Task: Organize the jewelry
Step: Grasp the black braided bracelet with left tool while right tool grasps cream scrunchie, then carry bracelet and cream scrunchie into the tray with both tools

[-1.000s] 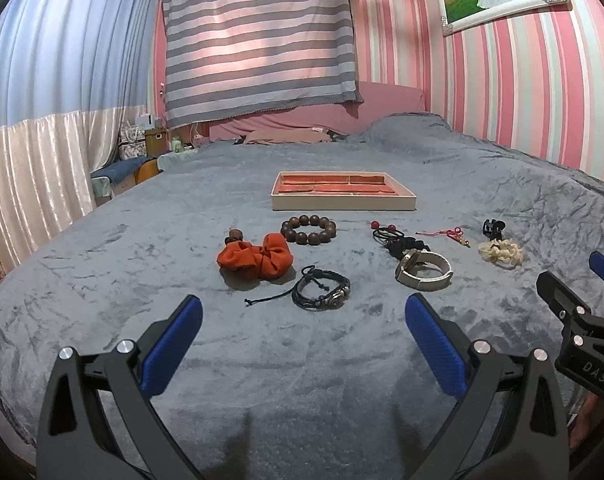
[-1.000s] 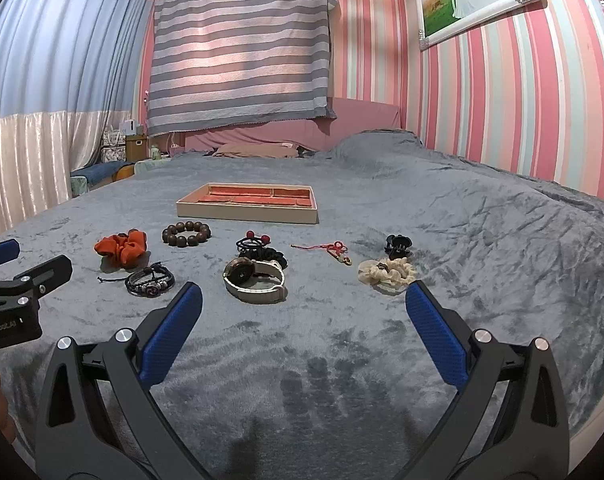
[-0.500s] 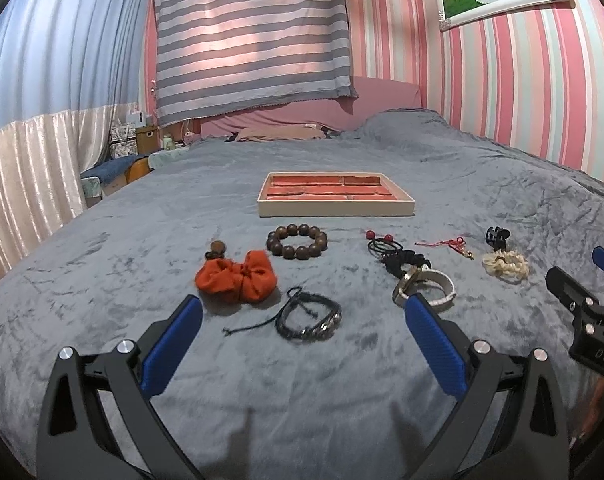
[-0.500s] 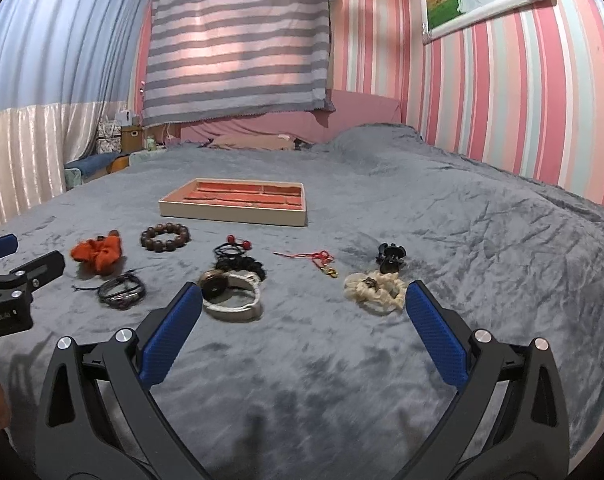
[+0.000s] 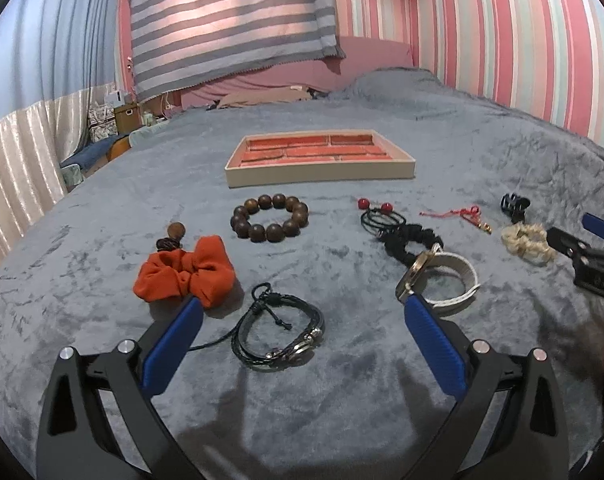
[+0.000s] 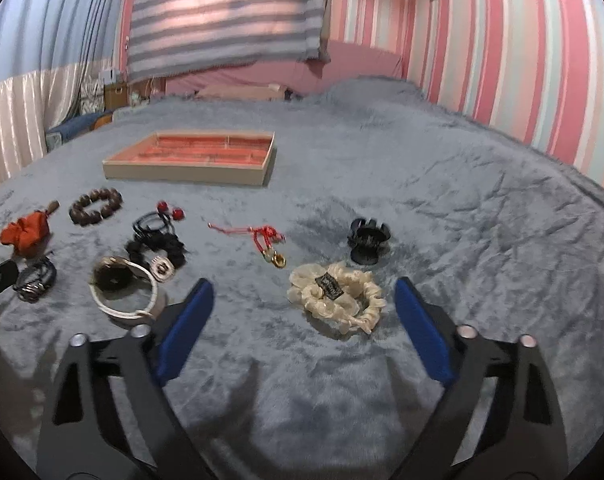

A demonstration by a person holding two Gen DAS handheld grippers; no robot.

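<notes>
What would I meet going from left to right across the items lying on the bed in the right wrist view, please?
Orange scrunchie → black cord bracelet → wooden bead bracelet → white watch → red string charm → cream scrunchie → black claw clip.

Bed cover [image 5: 341, 420]: grey plush cloth, matt, crushed nap. Tray [image 5: 319, 170]: smooth beige wall, matt red lining. Before the tray, bead bracelet [image 5: 270, 218]: glossy dark wood. Orange scrunchie [image 5: 184, 276]: matt cloth. Cream scrunchie [image 6: 335, 296]: satiny cloth. Hair claw [image 6: 367, 242]: black plastic.
</notes>
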